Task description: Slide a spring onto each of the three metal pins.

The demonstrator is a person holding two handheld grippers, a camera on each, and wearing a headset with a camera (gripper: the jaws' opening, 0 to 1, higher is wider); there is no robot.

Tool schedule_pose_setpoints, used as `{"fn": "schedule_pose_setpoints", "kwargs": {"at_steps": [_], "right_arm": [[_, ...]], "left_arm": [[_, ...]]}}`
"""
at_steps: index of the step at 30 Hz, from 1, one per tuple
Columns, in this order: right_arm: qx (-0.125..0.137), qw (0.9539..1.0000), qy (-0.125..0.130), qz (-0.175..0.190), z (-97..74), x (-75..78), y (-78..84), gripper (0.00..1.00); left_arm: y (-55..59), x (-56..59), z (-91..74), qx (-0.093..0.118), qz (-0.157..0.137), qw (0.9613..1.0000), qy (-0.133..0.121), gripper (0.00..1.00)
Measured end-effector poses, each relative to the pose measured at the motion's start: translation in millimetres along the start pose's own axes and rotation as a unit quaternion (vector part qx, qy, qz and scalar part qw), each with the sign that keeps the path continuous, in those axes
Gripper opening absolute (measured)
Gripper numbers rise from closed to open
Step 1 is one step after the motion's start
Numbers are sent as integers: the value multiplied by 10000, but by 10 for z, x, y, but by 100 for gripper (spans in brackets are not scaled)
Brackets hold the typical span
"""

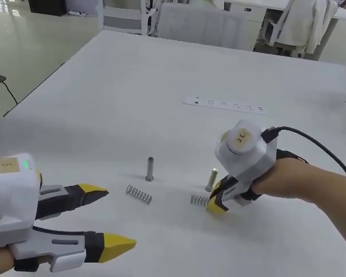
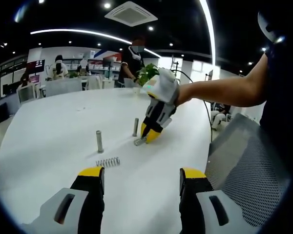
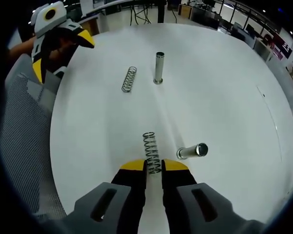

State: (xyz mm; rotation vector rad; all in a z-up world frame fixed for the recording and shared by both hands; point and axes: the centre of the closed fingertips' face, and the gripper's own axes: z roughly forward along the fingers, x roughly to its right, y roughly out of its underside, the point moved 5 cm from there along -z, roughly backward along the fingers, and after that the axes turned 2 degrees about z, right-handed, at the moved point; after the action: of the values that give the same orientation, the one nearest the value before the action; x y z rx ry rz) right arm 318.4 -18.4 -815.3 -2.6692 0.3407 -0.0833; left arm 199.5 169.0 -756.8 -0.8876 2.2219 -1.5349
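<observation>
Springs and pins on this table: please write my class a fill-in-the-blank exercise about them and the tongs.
1. The right tongs are shut on one end of a ____.
2. The left tongs are ____, holding nothing.
3. The pins both stand ____ on the table.
Missing words: spring; open; upright.
</observation>
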Motion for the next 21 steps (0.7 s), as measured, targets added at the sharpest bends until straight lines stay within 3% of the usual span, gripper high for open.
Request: {"fn": "schedule_pose_setpoints", "kwargs": {"at_steps": [21], "right_arm": [[-7, 10000, 33, -5, -19, -17, 8, 8]], "left_arm": [[-6, 30, 36, -5, 29, 10000, 67, 56]]}}
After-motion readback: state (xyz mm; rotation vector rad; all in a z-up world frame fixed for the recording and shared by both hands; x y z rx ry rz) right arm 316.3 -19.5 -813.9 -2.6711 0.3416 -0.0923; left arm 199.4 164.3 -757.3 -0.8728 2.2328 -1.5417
